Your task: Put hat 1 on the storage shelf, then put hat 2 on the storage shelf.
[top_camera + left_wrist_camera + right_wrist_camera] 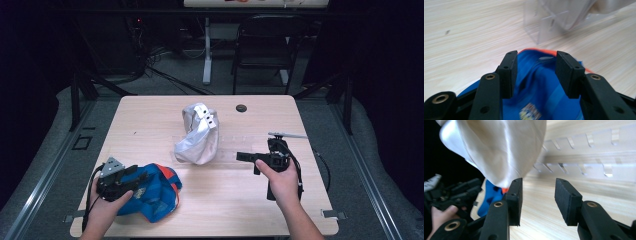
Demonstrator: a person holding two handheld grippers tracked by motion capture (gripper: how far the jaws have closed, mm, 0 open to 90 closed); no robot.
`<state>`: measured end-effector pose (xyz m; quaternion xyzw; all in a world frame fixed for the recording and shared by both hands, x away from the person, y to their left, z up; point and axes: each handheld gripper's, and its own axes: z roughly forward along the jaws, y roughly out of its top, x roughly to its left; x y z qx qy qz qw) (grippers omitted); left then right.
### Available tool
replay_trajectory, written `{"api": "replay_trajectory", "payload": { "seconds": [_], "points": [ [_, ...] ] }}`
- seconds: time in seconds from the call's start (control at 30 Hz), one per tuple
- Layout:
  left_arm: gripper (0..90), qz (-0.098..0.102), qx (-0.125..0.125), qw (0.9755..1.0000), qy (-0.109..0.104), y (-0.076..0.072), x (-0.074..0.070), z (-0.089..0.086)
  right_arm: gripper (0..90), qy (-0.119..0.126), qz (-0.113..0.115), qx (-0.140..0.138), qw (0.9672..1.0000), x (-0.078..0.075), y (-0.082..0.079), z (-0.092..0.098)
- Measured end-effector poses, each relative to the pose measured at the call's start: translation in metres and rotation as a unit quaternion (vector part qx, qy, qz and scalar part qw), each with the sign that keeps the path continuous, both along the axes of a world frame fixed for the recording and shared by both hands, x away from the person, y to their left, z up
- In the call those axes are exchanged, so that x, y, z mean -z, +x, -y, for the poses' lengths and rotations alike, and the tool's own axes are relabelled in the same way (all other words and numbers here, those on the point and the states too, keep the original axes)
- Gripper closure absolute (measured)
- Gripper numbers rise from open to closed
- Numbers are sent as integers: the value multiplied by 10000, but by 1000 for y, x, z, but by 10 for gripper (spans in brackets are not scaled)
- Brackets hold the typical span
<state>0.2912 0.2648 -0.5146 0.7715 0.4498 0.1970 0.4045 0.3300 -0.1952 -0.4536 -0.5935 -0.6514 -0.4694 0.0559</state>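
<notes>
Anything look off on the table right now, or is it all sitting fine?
Nothing damaged or spilled. The silver cap hangs slumped and creased over one end of the clear rack rather than sitting squarely. The blue cap lies crumpled near the table's front edge, under the open left gripper.

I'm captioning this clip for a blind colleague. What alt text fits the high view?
A person at a wooden table holds a black gripper in each hand: the left gripper lies on a blue and orange cap, the right gripper points, jaws open, at a white cap on a clear rack mid-table.
</notes>
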Motion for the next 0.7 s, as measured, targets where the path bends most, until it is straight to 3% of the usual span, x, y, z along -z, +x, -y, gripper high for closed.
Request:
{"api": "replay_trajectory", "payload": {
  "seconds": [0.3, 0.37, 0.4, 0.7],
  "points": [
    [470, -72, -381, 9992, 16, -7, 4, -30, 582, -248, 199, -5, 9995, 14, -15, -4],
    [470, -110, -417, 9990, 98, -9, 5, -35, 578, -378, 257, -10, 9990, 18, -20, -6],
    [470, -159, -472, 9985, 247, -11, 6, -39, 577, -424, 271, -4, 9987, 20, -22, -6],
    [438, -169, -625, 9974, 316, -15, 14, -46, 576, -349, 272, 103, 9990, 35, -33, 0]
  ]
}}
